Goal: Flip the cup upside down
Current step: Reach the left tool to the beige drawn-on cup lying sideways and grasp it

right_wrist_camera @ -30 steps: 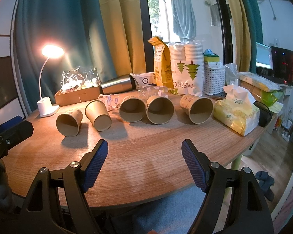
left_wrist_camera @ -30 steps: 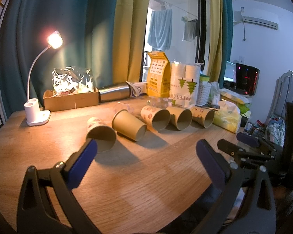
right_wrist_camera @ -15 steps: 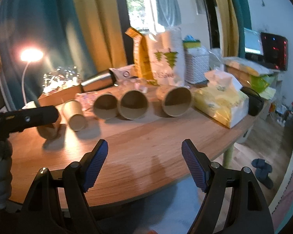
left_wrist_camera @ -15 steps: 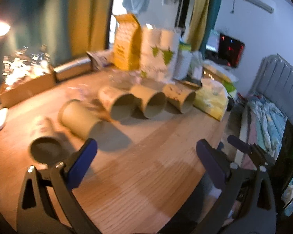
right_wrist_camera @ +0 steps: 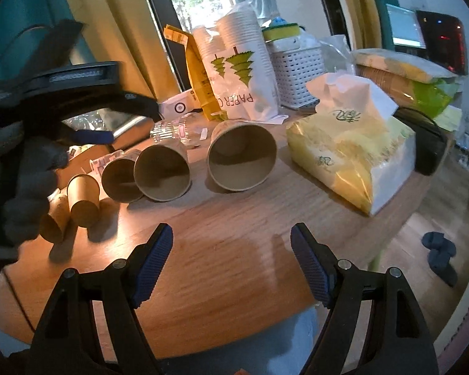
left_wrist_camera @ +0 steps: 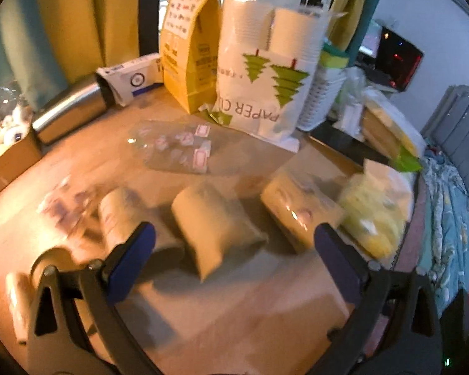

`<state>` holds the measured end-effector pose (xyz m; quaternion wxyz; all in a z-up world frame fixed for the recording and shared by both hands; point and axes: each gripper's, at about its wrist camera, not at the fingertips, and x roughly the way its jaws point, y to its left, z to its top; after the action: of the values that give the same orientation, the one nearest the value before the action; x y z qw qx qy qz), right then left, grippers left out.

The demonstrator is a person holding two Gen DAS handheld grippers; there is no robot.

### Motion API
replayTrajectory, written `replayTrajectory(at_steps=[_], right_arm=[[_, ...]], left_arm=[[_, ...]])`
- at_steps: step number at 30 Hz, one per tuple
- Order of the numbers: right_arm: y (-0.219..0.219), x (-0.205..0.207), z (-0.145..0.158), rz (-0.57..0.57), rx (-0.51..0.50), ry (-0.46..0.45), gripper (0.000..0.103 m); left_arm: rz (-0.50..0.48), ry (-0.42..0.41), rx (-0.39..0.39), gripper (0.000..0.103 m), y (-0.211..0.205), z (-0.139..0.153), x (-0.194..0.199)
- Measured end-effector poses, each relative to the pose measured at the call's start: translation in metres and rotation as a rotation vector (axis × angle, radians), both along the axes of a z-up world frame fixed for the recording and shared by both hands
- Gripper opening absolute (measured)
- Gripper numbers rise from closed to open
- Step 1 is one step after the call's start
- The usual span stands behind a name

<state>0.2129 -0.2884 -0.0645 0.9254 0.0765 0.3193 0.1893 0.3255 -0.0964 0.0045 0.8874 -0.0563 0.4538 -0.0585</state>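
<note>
Several brown paper cups lie on their sides in a row on the wooden table (right_wrist_camera: 234, 250). In the right wrist view the rightmost cup (right_wrist_camera: 242, 156) and its neighbour (right_wrist_camera: 162, 173) show their open mouths. My right gripper (right_wrist_camera: 231, 259) is open and empty, a short way in front of them. In the left wrist view, blurred, my left gripper (left_wrist_camera: 234, 256) is open and empty above the middle cup (left_wrist_camera: 214, 222), with other cups to its left (left_wrist_camera: 122, 215) and right (left_wrist_camera: 300, 212). The left gripper also shows in the right wrist view (right_wrist_camera: 90, 136), over the row's left end.
Behind the cups stand a bag of paper cups (right_wrist_camera: 240, 75), a yellow paper bag (left_wrist_camera: 187, 37), a white basket (right_wrist_camera: 297, 72) and a steel flask (left_wrist_camera: 68, 112). A tissue pack (right_wrist_camera: 350, 147) lies right of the row. Clear plastic wrap (left_wrist_camera: 178, 150) lies behind. The table edge is near.
The left gripper has moved forward and to the right, close over the row of cups. The right gripper has moved closer to the rightmost cups. Both stay open.
</note>
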Motion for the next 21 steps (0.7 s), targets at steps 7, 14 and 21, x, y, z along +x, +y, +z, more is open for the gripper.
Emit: replayTrajectory(at_steps=[7, 14, 21], right_arm=[[-0.011, 0.019, -0.006, 0.002, 0.031, 0.036, 0.081], [-0.018, 0.027, -0.011, -0.003, 0.054, 0.061, 0.081], [-0.018, 0.022, -0.005, -0.021, 0.062, 0.043, 0.081]], left_arm=[[0.101, 0.147, 0.012, 0.101, 0.006, -0.038, 0.045], [0.100, 0.227, 0.078, 0.098, -0.002, -0.061, 0.051], [0.042, 0.205, 0.087, 0.067, -0.009, -0.057, 0.046]])
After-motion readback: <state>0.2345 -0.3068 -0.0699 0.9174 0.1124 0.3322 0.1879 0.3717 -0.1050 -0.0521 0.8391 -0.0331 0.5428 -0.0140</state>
